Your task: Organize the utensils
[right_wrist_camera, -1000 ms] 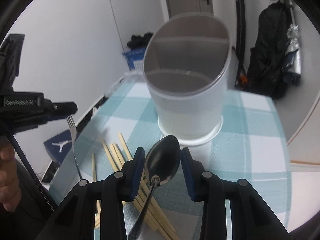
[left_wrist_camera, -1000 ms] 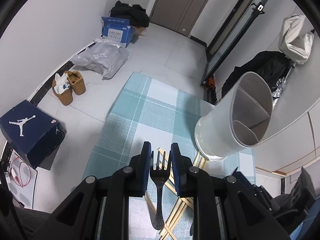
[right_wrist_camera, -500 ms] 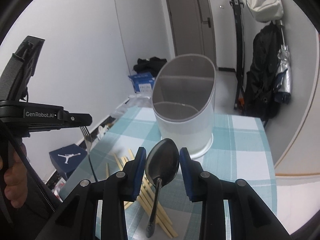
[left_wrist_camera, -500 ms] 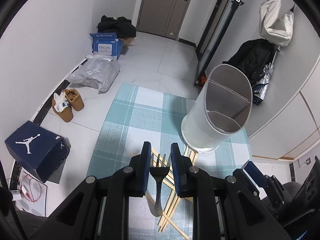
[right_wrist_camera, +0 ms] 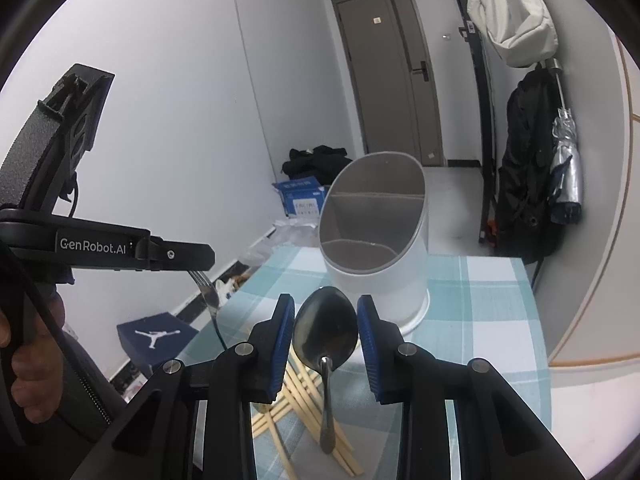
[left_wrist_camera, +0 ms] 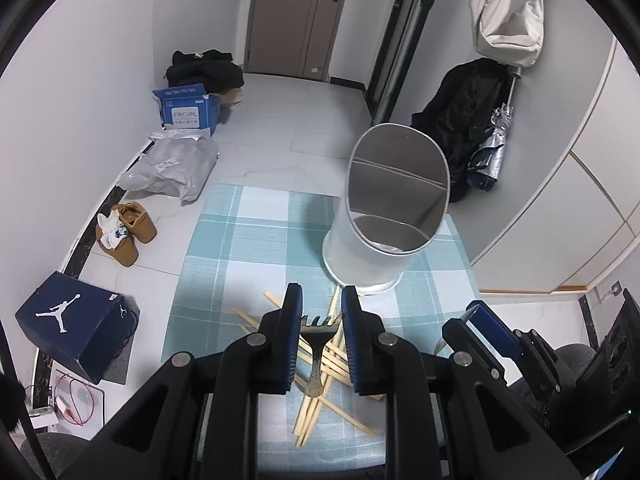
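1. Left wrist view: the left gripper [left_wrist_camera: 320,316] has its 2 blue-padded fingers [left_wrist_camera: 291,332] drawn in to a narrow gap, pinching the fork [left_wrist_camera: 318,344] at its neck, tines forward and handle hanging down, above the loose chopsticks [left_wrist_camera: 320,384] lying on the checked cloth [left_wrist_camera: 240,248] on the near side of the caddy [left_wrist_camera: 384,224].
2. Right wrist view: the right gripper [right_wrist_camera: 326,328] is closed to about the bowl's width on the spoon [right_wrist_camera: 325,330], bowl up between the pads and handle drooping over the chopsticks [right_wrist_camera: 296,392], near side of the caddy [right_wrist_camera: 376,248].
3. The caddy (white, oval, with inner dividers) stands on the cloth [right_wrist_camera: 480,304]; its compartment floors are hard to make out.
4. Chopstick ends are partly hidden behind both grippers; the spoon shows only as a sliver in the left view.
5. Readable writing: "GenRobot.AI" on the left gripper [right_wrist_camera: 200,258]; "FACIAL" on the blue box [left_wrist_camera: 188,110] beyond the caddy; a jumping-figure logo on the dark shoebox [left_wrist_camera: 72,324].
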A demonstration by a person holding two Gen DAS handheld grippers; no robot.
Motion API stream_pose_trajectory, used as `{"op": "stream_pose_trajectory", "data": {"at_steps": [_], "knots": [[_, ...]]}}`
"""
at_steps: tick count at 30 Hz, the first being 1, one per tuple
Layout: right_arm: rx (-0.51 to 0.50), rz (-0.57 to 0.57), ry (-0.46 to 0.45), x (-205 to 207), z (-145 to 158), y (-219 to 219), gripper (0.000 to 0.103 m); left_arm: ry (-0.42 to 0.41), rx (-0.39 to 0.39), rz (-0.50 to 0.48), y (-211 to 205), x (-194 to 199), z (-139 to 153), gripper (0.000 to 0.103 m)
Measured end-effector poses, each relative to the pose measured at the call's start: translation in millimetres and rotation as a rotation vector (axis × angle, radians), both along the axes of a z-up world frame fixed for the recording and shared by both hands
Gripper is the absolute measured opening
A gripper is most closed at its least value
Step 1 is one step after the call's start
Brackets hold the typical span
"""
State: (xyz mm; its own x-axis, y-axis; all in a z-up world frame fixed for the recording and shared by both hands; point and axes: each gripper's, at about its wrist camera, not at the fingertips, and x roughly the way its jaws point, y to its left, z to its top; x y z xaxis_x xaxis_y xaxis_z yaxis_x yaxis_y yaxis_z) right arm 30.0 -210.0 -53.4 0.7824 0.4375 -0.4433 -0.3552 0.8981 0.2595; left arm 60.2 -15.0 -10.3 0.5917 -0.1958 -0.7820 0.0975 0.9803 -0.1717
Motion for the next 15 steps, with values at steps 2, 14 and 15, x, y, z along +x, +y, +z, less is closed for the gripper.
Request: {"op": "stream_pose_trajectory", "data": {"at_steps": [2,14,15], "knots": [[0.013,-0.005,-0.005,-1.1,2.5,-3.0,0.031,0.002,-0.008,-0.009,-2.2,-0.1,2.6,0.015],[0.070,-0.025,-0.067,0.3,33.9,-16.9,0.030,-0.058,-0.081,-0.036,-5.7,10.2,50.1,0.015],[0.075,-0.027,-0.072,1.6,38.0,-17.7,0.029,-0.064,-0.090,-0.039,-5.1,11.7,53.6,0.015]]}}
